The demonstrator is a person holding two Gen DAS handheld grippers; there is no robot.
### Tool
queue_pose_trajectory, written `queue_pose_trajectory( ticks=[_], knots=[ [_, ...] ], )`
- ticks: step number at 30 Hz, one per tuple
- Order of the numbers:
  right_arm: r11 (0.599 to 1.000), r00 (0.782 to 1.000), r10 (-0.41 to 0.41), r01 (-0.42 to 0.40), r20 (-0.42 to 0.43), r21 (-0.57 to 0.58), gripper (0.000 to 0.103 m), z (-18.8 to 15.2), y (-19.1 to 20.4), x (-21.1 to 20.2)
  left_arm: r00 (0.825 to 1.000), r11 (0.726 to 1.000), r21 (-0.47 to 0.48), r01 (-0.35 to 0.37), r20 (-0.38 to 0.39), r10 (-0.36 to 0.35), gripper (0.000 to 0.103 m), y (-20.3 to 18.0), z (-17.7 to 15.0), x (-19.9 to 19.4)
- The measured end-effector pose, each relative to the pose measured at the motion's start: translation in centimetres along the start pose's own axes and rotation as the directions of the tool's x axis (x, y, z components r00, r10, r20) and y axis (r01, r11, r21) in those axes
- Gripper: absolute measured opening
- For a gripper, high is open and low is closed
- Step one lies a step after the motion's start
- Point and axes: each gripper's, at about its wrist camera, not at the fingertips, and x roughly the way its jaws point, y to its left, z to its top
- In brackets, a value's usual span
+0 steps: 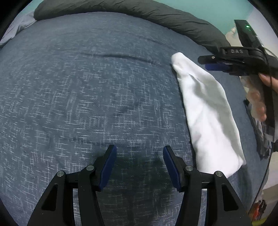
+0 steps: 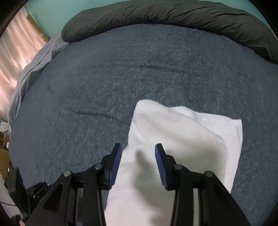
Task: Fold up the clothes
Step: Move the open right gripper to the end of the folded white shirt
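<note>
A folded white garment (image 2: 177, 139) is lying on a bed covered by a blue speckled bedspread (image 1: 86, 95). In the left wrist view the garment (image 1: 208, 113) is sitting toward the right side of the bed, stretching as a long narrow shape from near the far right down toward the near edge. A dark grey duvet (image 2: 165, 15) is lying bunched along the far edge of the bed, below a teal wall (image 2: 50, 15).

The left gripper (image 1: 139, 153) is pointing down at bare bedspread just left of the garment. Its fingers (image 1: 108, 166) are standing spread with nothing between them, and their blue pads are touching no cloth.

The right gripper (image 2: 138, 151) is hovering over the near left part of the garment. Its fingers (image 2: 115, 163) are standing apart; white cloth is showing in the gap behind them, but the pads are not pressing on it. A soft shadow is falling on the cloth between the fingers. In the left wrist view the right gripper (image 1: 205, 63) is coming in from the right edge above the garment's far end, with a person's hand (image 1: 269, 81) around its handle and a green light glowing on its body.

In the right wrist view a pale grey sheet (image 2: 34, 62) is hanging off the bed's left side, and a pink curtain (image 2: 15, 57) is hanging beyond it.
</note>
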Motion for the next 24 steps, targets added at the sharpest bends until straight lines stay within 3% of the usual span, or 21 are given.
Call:
queue_pose_trajectory(
  ticks=[10, 19, 22, 24],
  knots=[
    [0.995, 0.994, -0.103, 0.103, -0.023, 0.004, 0.044, 3.5, 1.3, 3.4, 1.0, 1.0, -0.019, 0.0, -0.014, -0.001, 0.06, 0.7, -0.1, 0.2],
    [0.968, 0.968, -0.245, 0.241, -0.051, -0.069, 0.046, 5.4, 1.7, 6.4, 1.0, 1.0, -0.023, 0.008, -0.023, -0.008, 0.06, 0.9, -0.4, 0.1],
    [0.955, 0.96, -0.276, 0.268, -0.05, -0.13, 0.022, 5.7, 2.2, 7.2, 1.0, 1.0, -0.029, 0.007, -0.023, -0.008, 0.06, 1.1, -0.4, 0.0],
    [0.956, 0.962, -0.27, 0.263, -0.039, -0.128, 0.011, 5.9, 2.1, 7.3, 1.0, 0.999, -0.035, 0.008, -0.024, -0.008, 0.06, 1.3, -0.4, 0.0]
  ],
)
